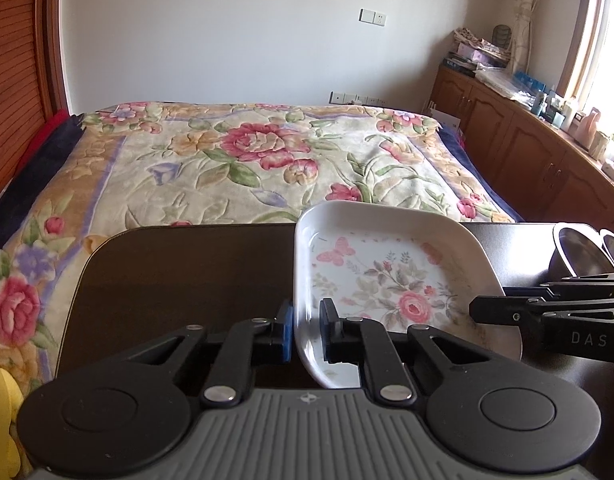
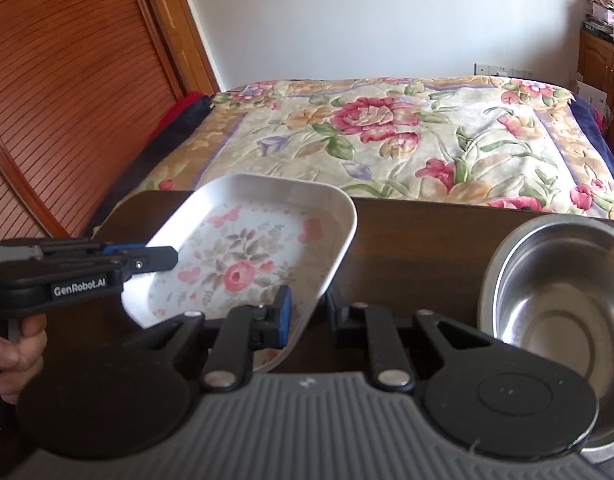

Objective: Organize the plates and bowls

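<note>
A square white plate with a pink flower print is held over the dark table. My left gripper is shut on the plate's near left rim, one finger on each side of the edge. From the right, my right gripper reaches in and clamps the opposite rim. In the right wrist view the plate tilts, with its right edge between the fingers of my right gripper, and my left gripper bites its left side. A steel bowl stands to the right of the plate.
The steel bowl sits at the table's right end, with a second rim just behind it. A bed with a flowered blanket lies beyond the table. Wooden cabinets line the right wall. A hand holds the left gripper.
</note>
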A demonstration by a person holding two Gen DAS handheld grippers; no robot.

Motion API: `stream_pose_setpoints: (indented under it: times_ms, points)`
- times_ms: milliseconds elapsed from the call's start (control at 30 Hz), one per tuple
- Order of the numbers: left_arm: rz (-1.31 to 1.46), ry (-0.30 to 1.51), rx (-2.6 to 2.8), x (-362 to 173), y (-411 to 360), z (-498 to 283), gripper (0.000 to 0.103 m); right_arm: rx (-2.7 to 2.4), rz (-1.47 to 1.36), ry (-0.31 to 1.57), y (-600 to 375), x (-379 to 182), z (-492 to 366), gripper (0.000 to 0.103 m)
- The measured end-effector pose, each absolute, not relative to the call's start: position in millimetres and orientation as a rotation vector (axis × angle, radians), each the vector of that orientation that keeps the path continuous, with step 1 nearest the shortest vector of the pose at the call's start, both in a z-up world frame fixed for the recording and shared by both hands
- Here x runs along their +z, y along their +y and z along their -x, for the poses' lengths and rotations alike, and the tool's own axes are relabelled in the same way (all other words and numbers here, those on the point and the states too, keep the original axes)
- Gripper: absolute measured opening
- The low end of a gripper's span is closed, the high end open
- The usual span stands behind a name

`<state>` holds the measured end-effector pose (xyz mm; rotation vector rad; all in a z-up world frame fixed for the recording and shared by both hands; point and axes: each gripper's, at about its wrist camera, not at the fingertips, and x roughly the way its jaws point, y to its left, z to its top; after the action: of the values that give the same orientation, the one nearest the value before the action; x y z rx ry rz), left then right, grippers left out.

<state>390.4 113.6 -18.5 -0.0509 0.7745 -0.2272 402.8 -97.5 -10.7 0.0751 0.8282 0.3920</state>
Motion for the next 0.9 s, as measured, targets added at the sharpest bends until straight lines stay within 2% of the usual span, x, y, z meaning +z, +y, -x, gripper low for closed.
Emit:
stream_pose_setpoints:
  times_ms: [900]
  points:
    - [0.088, 0.691, -0.23, 19, 115, -304, 0.014, 0.496, -0.147, 0.744, -122, 12, -350, 0.015]
